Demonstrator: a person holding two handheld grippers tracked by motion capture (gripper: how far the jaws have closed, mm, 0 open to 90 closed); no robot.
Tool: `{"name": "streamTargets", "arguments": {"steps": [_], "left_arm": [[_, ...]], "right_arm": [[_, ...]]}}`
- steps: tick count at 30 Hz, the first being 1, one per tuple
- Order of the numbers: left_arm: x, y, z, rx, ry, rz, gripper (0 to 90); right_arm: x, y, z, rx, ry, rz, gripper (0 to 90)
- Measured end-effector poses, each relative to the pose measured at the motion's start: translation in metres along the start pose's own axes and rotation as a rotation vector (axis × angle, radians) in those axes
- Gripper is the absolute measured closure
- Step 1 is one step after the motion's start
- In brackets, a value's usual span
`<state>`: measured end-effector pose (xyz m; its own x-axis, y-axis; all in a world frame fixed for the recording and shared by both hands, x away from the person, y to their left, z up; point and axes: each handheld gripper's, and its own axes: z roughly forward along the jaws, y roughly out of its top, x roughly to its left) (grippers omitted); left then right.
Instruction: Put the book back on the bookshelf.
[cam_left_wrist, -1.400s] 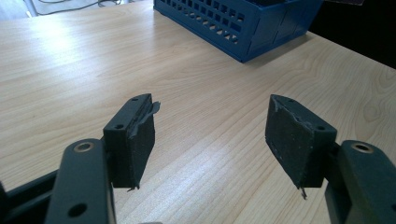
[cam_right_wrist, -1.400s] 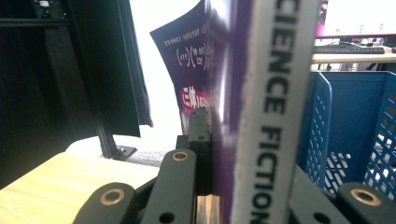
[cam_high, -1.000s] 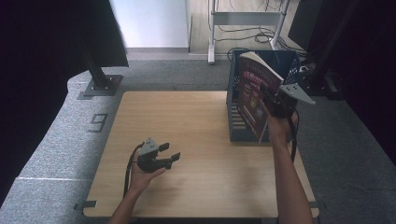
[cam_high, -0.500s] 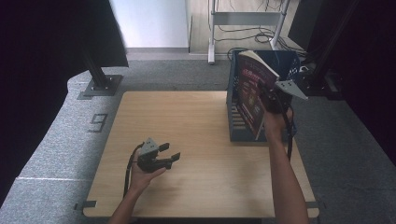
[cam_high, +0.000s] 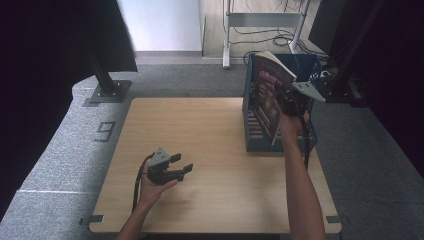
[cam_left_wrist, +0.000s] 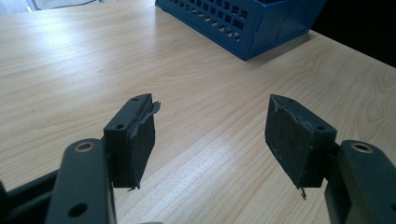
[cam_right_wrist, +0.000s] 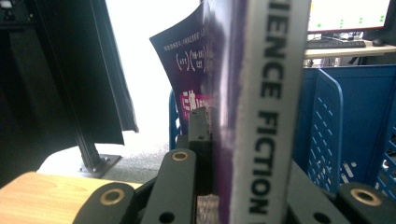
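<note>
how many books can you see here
1: a paperback book, clamped by the right gripper and held upright over the blue crate at the table's right side. More could sit hidden inside the crate.

Book (cam_right_wrist: 261, 116) spine read "…IENCE FICTION" in black caps, w/ top cut off by the frame. Cover had white formula-like print & pink characters, too small to read. Grey floor mat (cam_high: 55, 145) left of the tabletop bore a "9".
</note>
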<state>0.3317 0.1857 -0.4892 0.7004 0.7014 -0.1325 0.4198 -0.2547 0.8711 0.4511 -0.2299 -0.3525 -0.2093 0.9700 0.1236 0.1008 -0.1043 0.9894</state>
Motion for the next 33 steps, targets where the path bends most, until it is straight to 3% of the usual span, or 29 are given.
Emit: {"name": "streamTargets", "arguments": {"steps": [17,33], "left_arm": [[0.004,-0.002,-0.002,-0.006,-0.009,-0.016,33.9],[0.008,-0.003,-0.003,-0.002,0.002,-0.021,33.9]], "right_arm": [[-0.004,-0.006,0.023,-0.017,-0.044,0.017,81.5],[0.003,-0.016,0.046,-0.018,-0.057,-0.016,81.5]]}}
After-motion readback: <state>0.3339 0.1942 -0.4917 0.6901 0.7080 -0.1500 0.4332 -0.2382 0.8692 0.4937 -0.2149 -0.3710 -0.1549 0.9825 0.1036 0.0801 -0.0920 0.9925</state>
